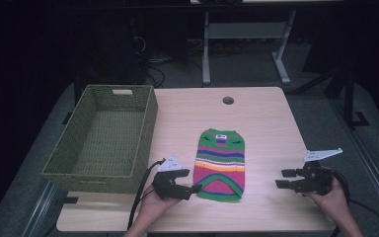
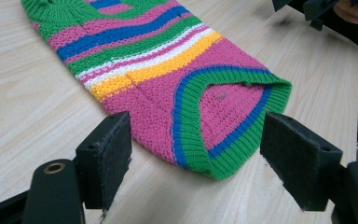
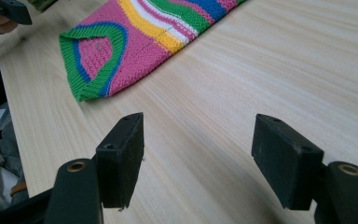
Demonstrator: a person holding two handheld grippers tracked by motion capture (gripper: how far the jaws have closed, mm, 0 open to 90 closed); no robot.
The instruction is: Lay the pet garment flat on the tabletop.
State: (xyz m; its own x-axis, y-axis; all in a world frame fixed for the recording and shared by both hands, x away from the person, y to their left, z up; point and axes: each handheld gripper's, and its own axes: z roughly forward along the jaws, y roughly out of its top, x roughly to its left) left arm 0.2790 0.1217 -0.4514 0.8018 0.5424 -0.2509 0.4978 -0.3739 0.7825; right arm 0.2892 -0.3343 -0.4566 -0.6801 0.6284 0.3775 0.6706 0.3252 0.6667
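A small striped knit sweater [image 1: 220, 163] lies flat on the wooden table [image 1: 266, 118], pink with green, blue, yellow and white bands, its green-edged hem toward the near edge. My left gripper [image 1: 193, 189] is open at the hem's left corner, and its own view shows the sweater [image 2: 177, 79] just beyond the wide-apart jaws. My right gripper [image 1: 282, 178] is open well to the right of the sweater, over bare wood. In its view the sweater [image 3: 135, 42] lies at the upper left, apart from the jaws.
A green woven basket [image 1: 106, 138] stands empty on the table's left side, overhanging the left edge. A round cable hole [image 1: 228, 100] sits near the far edge. Desk legs and cables fill the dark floor beyond. Bare wood lies between the sweater and my right gripper.
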